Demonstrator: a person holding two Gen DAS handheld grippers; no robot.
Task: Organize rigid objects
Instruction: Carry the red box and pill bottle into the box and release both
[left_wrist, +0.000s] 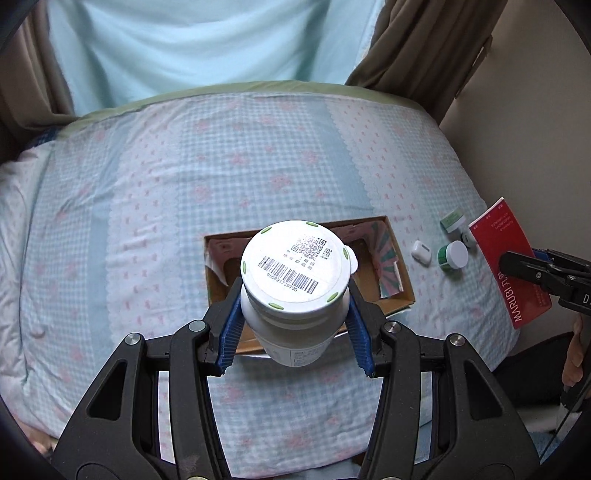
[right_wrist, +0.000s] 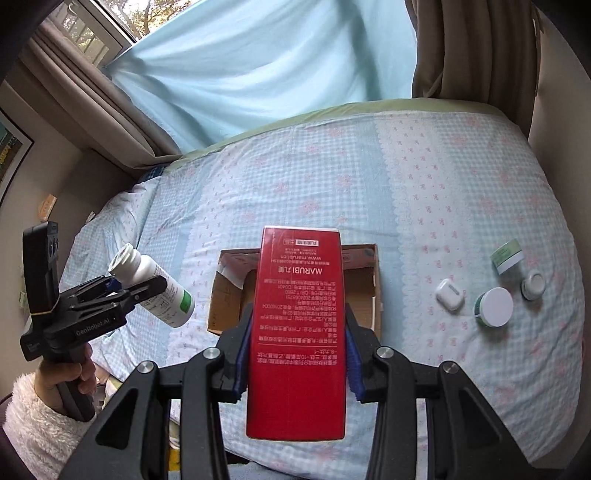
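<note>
My left gripper (left_wrist: 295, 325) is shut on a white bottle (left_wrist: 295, 266), cap with a barcode toward the camera, held in the air over the open cardboard box (left_wrist: 400, 291) on the bed. The same white bottle (right_wrist: 155, 284) shows tilted at the left of the right wrist view, in the left gripper (right_wrist: 136, 290). My right gripper (right_wrist: 297, 354) is shut on a tall red box (right_wrist: 299, 328), held above the cardboard box (right_wrist: 360, 291). That red box (left_wrist: 517, 266) appears at the right edge of the left wrist view.
On the checked bedspread right of the cardboard box lie a white earbud case (right_wrist: 448, 295), a green jar with a white lid (right_wrist: 495, 306), a small round pot (right_wrist: 533, 284) and a green-banded jar (right_wrist: 508, 254). Curtains and a wall close the far side.
</note>
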